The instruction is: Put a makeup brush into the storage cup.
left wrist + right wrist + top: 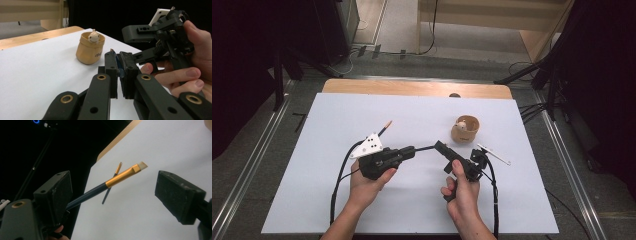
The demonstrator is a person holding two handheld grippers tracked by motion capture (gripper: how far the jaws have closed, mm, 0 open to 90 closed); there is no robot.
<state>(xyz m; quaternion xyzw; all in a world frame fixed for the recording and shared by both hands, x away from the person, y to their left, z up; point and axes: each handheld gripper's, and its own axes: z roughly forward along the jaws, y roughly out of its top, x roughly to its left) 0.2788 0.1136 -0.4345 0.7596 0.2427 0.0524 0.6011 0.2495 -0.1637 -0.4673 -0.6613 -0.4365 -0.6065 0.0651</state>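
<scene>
So the left hand-held gripper (411,150) was clamped tight on a dark paintbrush (105,185) with a gold ferrule, holding it up off the white desk (362,115). The right hand-held gripper (443,148) sat right next to the brush handle with its jaws spread wide, nothing pinched between them. A little tan pot (466,129) with a small figure inside stood just beyond the brush.

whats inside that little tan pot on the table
A small pale figurine pokes its head above the rim of the tan pot. Its lower part and the pot's bottom are hidden by the wall.
</scene>
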